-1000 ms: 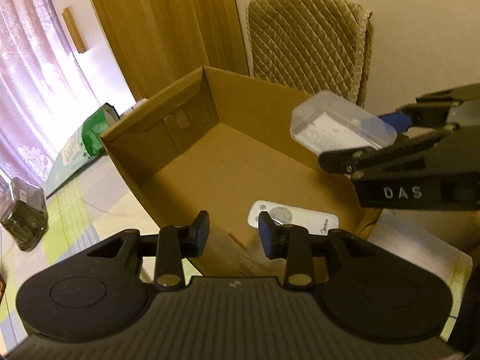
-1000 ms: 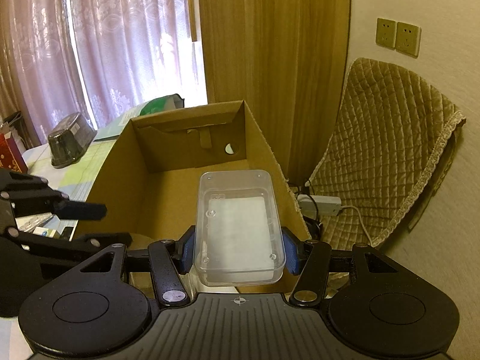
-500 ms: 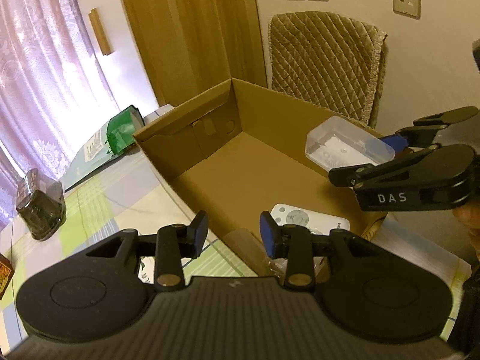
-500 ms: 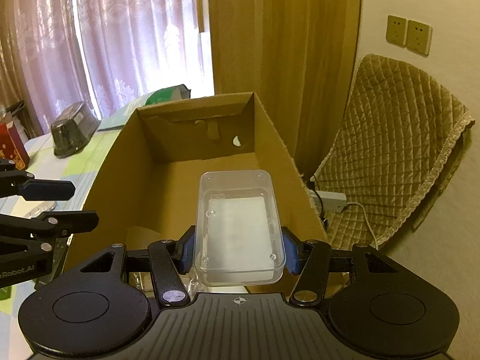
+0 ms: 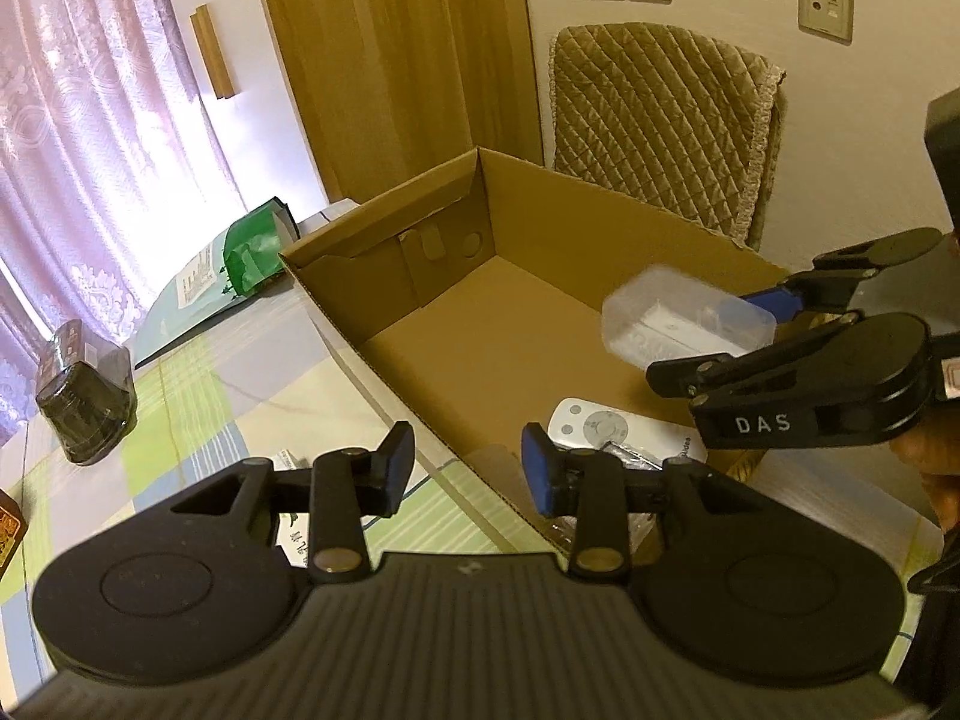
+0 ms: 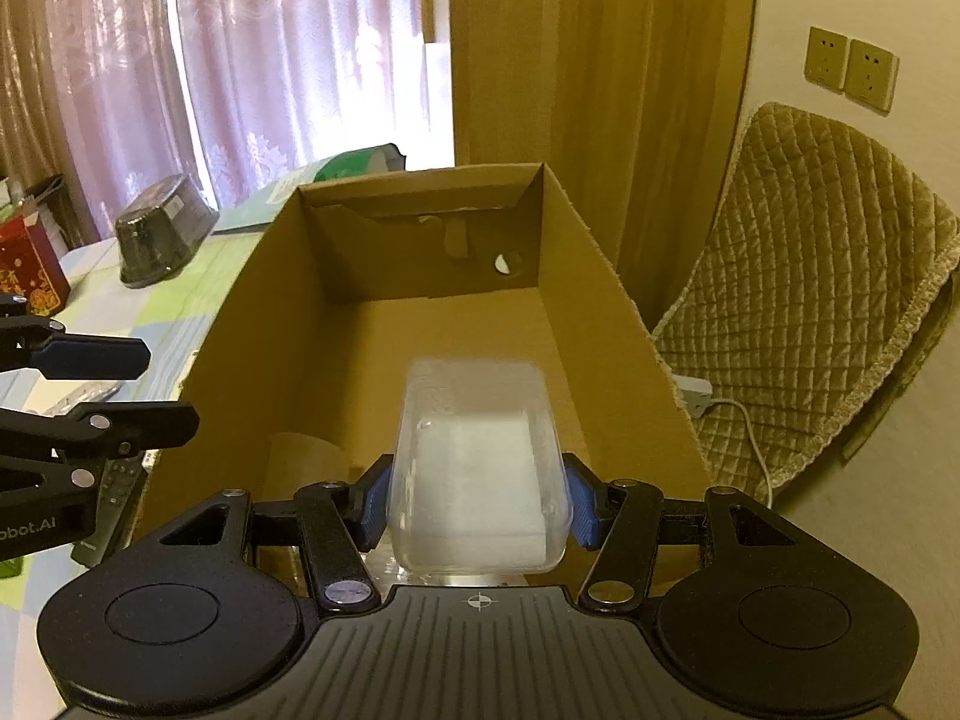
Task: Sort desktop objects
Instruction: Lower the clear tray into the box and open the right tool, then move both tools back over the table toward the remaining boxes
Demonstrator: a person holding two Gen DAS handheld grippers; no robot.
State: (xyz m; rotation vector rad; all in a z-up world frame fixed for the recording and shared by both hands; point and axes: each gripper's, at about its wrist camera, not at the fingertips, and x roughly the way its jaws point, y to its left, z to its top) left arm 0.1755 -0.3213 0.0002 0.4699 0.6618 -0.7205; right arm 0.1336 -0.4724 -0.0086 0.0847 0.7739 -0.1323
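My right hand-held gripper (image 6: pixel 478 507) is pinching a clear plastic box (image 6: pixel 477 468), blue pads (image 6: pixel 373 501) pressed against its two long sides. The box looks blurred in both views. It hangs over the near end of the open cardboard box (image 6: pixel 600 300), above the floor of it and inside the line of its walls. Something white lies flat inside the plastic box; I can't tell what it is.

From my left wrist view, the same plastic box (image 5: pixel 684 318) sits out to the right, held above the cardboard box (image 5: pixel 384 252) near its right wall. A white remote (image 5: pixel 606 426) lies on the cardboard floor at the near end, below the plastic box and apart from it. Just beside the remote there is some clear wrapping, too small for me to tell more.

My left hand-held gripper (image 5: pixel 468 468) is spread wide and holding nothing. It hovers over the near corner of the cardboard box, one finger over the bench (image 5: pixel 198 396) and the other over the box's inside.

On the bench's checked cloth, a dark tub (image 5: pixel 87 408) stands well to the left, and a green bag (image 5: pixel 252 246) lies beyond the far corner of the cardboard box. A dark remote (image 6: pixel 114 498) lies on the bench under my left hand-held gripper (image 6: pixel 108 384) in the right wrist view.
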